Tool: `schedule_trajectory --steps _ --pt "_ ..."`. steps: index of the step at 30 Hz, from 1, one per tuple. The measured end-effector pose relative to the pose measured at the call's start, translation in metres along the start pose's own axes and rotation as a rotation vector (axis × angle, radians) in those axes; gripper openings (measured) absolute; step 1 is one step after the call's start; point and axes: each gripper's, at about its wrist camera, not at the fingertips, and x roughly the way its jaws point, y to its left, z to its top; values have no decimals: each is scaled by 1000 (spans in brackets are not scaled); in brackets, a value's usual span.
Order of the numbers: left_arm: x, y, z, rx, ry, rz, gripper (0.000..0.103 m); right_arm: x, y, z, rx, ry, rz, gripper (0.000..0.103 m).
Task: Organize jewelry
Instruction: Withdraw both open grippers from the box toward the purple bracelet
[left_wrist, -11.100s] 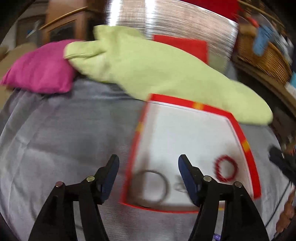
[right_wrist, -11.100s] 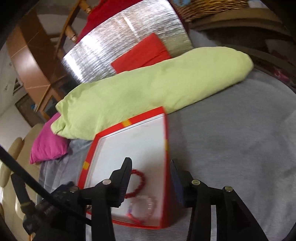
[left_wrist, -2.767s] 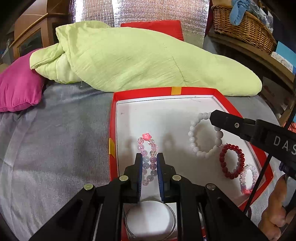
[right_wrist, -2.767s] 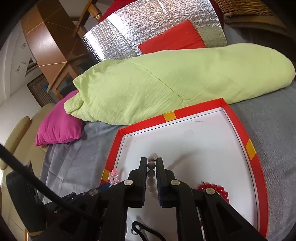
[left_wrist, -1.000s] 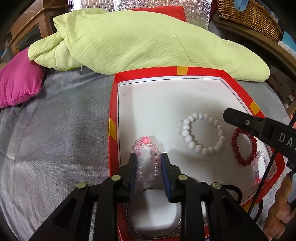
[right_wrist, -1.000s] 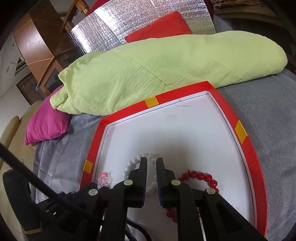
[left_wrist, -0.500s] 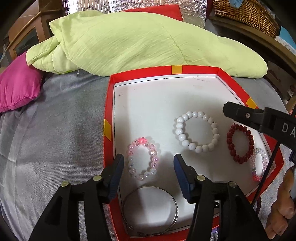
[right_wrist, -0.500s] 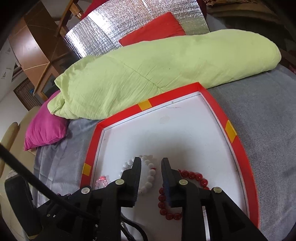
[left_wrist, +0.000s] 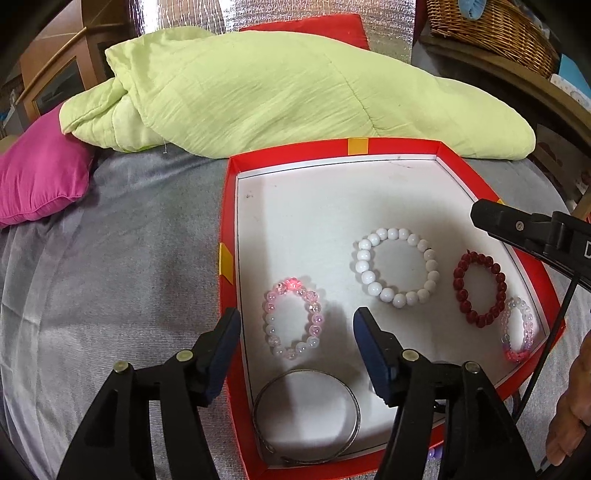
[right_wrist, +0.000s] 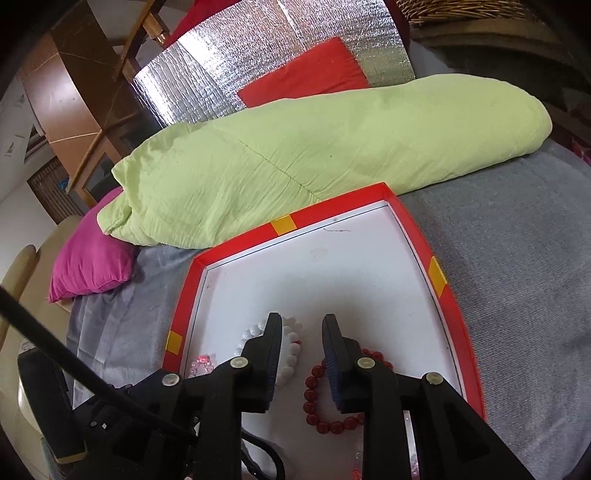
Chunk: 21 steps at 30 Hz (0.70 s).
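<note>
white bracelet (right_wrist: 291, 345) half behind right claw (right_wrist: 301, 356)

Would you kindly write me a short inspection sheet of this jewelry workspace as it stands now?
Surface: grey bedcover, red tray on it.
Job's things: pink bracelet, white bracelet, dark red bracelet, small pink-white bracelet and metal bangle lie apart in the tray.
Clutter: green quilt, magenta cushion.
Grippers: left gripper jaws opening, astride the pink bracelet, pads clear; right gripper jaws apart, empty.
Cables: black cable by the tray's right wall.
Surroundings: wicker basket, foil panel, wooden cabinet.
</note>
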Motion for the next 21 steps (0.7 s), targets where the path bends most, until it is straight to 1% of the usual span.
schedule_trajectory --steps 6,10,13,21 --pt "-8 -1 -3 19 -12 6 65 -8 2 -1 -18 -4 -3 25" --pt "-17 -4 -8 43 -39 40 68 -15 5 -3 -35 -10 -4 25" --pt "-23 -4 -10 43 -55 29 69 -20 5 -6 -37 -12 -2 25" --pt "-39 -11 -23 72 -72 61 69 -32 7 -11 -37 -19 -3 25"
